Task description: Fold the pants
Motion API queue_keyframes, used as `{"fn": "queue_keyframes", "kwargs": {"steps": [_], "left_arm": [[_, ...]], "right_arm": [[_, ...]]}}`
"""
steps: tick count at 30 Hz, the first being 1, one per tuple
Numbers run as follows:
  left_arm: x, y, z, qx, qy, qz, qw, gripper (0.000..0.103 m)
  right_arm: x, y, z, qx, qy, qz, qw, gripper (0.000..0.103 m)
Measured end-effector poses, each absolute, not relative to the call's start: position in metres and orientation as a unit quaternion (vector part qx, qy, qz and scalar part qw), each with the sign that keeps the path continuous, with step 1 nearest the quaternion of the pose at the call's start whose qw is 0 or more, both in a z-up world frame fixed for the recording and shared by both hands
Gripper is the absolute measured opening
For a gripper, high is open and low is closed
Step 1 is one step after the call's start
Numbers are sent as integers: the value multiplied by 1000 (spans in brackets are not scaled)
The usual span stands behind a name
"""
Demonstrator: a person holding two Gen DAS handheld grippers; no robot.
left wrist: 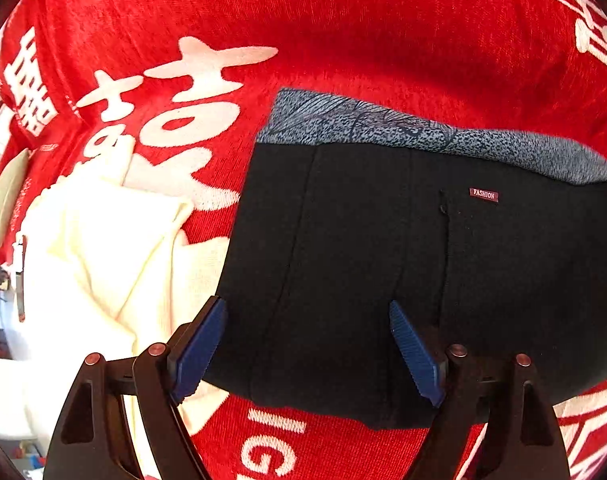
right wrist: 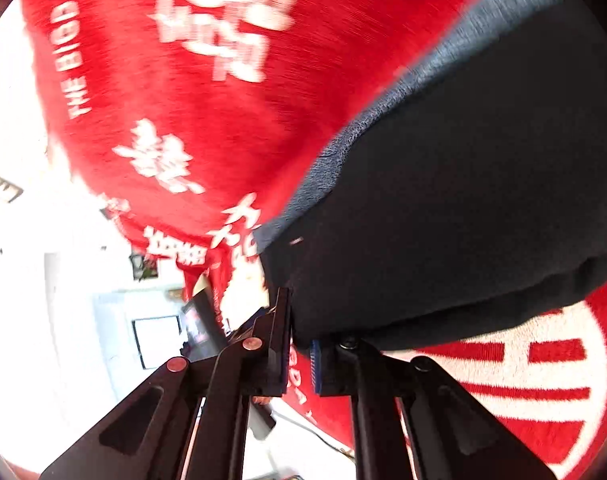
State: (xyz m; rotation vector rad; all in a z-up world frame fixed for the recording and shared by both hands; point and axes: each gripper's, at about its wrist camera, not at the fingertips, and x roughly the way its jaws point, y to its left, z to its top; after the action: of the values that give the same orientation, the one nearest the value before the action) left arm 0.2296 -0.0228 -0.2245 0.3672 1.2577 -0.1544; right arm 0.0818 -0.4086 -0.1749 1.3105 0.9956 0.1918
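Observation:
Black pants [left wrist: 383, 248] lie folded on a red blanket [left wrist: 343, 24], with a grey patterned waistband [left wrist: 383, 126] at the far edge and a small "FASHION" label. My left gripper [left wrist: 307, 352] is open, its blue pads [left wrist: 199, 352] straddling the pants' near left part just above the cloth. In the right wrist view the pants [right wrist: 463, 200] fill the right side. My right gripper [right wrist: 299, 360] is nearly closed, pinching an edge of the black cloth between its blue pads [right wrist: 317, 368]. That view is blurred.
A cream-white garment [left wrist: 95, 264] lies crumpled on the blanket left of the pants. The red blanket [right wrist: 223, 120] has white characters and lettering. Beyond its edge at left are a bright room, a frame and a dark screen [right wrist: 199, 328].

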Motion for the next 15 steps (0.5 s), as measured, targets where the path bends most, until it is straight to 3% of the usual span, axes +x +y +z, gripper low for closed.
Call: {"fn": "queue_keyframes", "kwargs": {"steps": [2, 6, 8, 9, 11, 15], "left_arm": [[228, -25, -225, 193, 574, -76, 793, 88], [227, -23, -219, 169, 583, -65, 792, 89], [225, -21, -209, 167, 581, -64, 794, 89], [223, -22, -203, 168, 577, -67, 797, 89], [224, -19, -191, 161, 567, -76, 804, 89], [234, -11, -180, 118, 583, -95, 798, 89]], "right_arm": [[69, -406, -174, 557, 464, 84, 684, 8], [39, -398, -222, 538, 550, 24, 639, 7], [23, -397, -233, 535, 580, 22, 613, 11], [23, -396, -229, 523, 590, 24, 614, 16], [23, -396, -206, 471, 608, 36, 638, 42], [64, -397, -152, 330, 601, 59, 725, 49]]}}
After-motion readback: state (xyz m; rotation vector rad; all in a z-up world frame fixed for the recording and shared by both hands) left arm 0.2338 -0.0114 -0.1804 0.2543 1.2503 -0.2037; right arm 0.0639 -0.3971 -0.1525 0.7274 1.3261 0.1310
